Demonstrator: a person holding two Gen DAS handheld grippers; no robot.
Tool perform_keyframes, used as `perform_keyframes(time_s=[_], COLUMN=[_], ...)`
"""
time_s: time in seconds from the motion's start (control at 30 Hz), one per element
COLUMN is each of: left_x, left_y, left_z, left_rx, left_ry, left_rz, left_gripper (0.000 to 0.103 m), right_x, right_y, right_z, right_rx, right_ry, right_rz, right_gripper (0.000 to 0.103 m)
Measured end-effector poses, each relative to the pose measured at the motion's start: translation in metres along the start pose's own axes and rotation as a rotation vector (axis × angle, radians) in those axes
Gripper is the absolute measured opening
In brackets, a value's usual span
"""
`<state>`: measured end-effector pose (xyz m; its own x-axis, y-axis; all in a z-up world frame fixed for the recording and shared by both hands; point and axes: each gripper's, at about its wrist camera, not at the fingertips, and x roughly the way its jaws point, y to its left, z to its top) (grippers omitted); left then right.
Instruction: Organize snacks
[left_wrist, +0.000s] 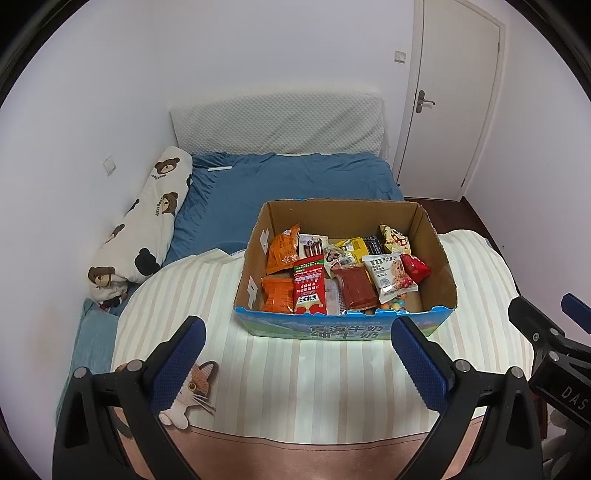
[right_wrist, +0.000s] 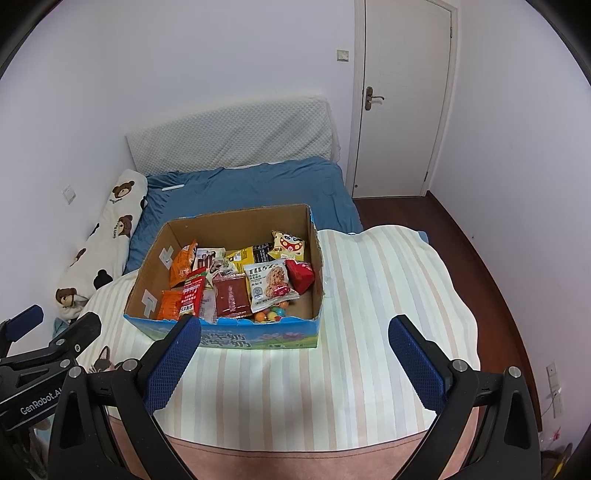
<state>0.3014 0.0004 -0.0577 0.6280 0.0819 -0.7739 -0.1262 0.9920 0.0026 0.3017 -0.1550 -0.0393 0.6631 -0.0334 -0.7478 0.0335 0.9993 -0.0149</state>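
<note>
Blue ribbed pads, wide apart — your left gripper (left_wrist: 297, 343) hangs with its jaws spread and nothing between them, and your right gripper (right_wrist: 295, 341) is the same, jaws gaping and empty. Both hover over the striped cloth (left_wrist: 314, 387) just short of the cardboard box (left_wrist: 441, 273), touching nothing. In the right wrist view the left pad overlaps the box's blue printed front. Inside the box the snacks lie heaped: an orange packet (left_wrist: 282, 249) at the left wall, a red-and-green packet (left_wrist: 309, 288) beside it, a dark red flat pack (left_wrist: 356, 288) in the middle, a white cookie packet (left_wrist: 388, 275) and a red wrapped piece (left_wrist: 415, 267) to the right — coloured candies (right_wrist: 275, 314) loose at the front. Beyond the box lie the bed's blue sheet (left_wrist: 295, 177) and a bear-print pillow (left_wrist: 144, 225) along the wall.
</note>
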Motion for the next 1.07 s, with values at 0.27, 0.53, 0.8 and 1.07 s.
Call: perform_keyframes(time_s=[0.27, 0.53, 0.8, 1.07], left_x=[-0.0023, -0.0026, -0.0022, -0.0048], left_y=[-0.0018, -0.0015, -0.0021, -0.0022], left_z=[0.0017, 0.0004, 0.0008, 0.0005], left_rx=[0.004, 0.001, 0.003, 0.000], left_ry=[-0.009, -0.007, -0.009, -0.010], left_rz=[0.002, 0.003, 0.001, 0.002], left_gripper=[0.103, 0.103, 0.103, 0.103], right_x=[-0.0029, -0.0055, -0.0071, -0.0078], right_y=[-0.0004, -0.0003, -0.0011, -0.0019], right_z=[-0.0001, 0.0003, 0.0003, -0.0005], right_rx=[0.001, -0.002, -0.002, -0.001], right_ry=[-0.005, -0.009, -0.010, -0.012], right_rz=[-0.001, -0.003, -0.003, -0.007], right_gripper=[0.103, 0.103, 0.103, 0.103])
